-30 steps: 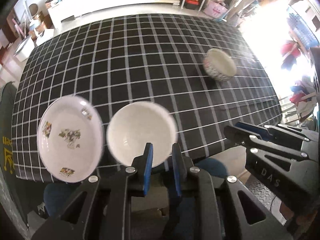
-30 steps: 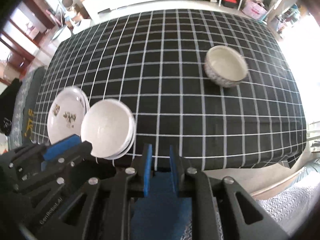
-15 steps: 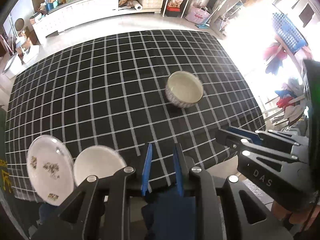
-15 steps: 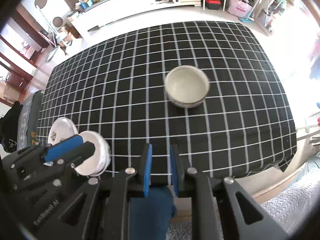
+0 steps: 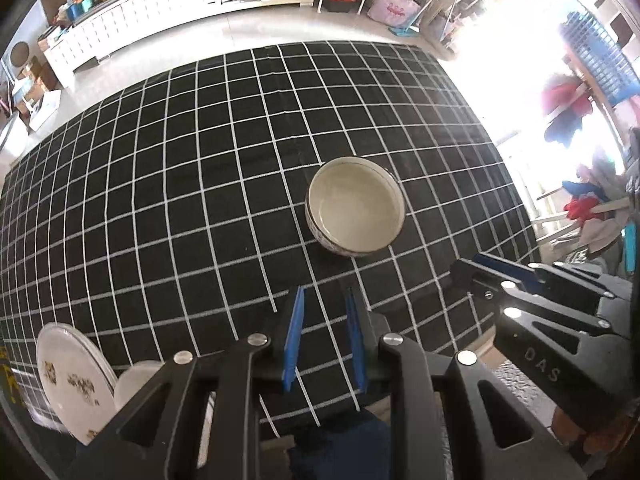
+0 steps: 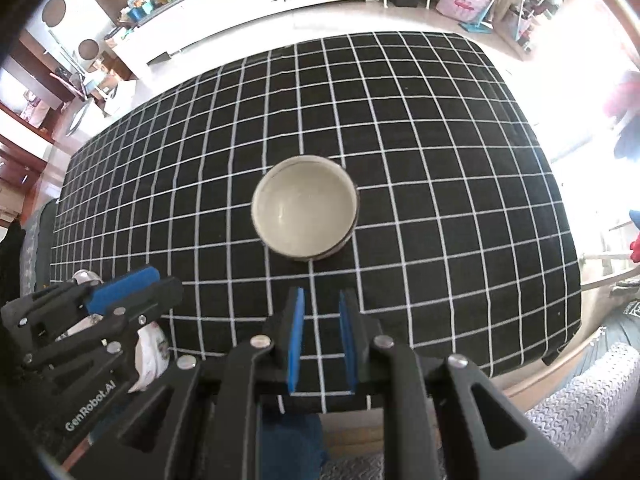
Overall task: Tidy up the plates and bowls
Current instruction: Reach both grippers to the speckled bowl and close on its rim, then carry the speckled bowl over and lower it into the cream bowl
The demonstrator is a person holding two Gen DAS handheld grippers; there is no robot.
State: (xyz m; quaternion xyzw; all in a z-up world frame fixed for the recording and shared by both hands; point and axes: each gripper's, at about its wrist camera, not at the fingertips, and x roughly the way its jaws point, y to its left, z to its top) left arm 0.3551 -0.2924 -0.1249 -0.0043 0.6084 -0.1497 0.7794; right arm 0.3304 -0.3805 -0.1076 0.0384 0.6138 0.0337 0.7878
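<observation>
Left wrist view: the left hand-held gripper (image 5: 323, 334) hangs over the near edge of the checked surface (image 5: 168, 184), its blue pads a narrow gap apart with nothing between them. The patterned bowl (image 5: 355, 207) sits just ahead, well apart from the floral plate (image 5: 68, 380) and white bowl (image 5: 134, 380) at the near-left corner.

Right wrist view: the right hand-held gripper (image 6: 320, 340) is likewise nearly closed and empty. The patterned bowl looks ceramic: stiff, glazed, slippery, breakable. Its rim is probably the best hold.

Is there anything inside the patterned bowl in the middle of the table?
No. The bowl shows a bare, pale inside in both views. It stands on the checked tablecloth; the cloth right under it is covered.
</observation>
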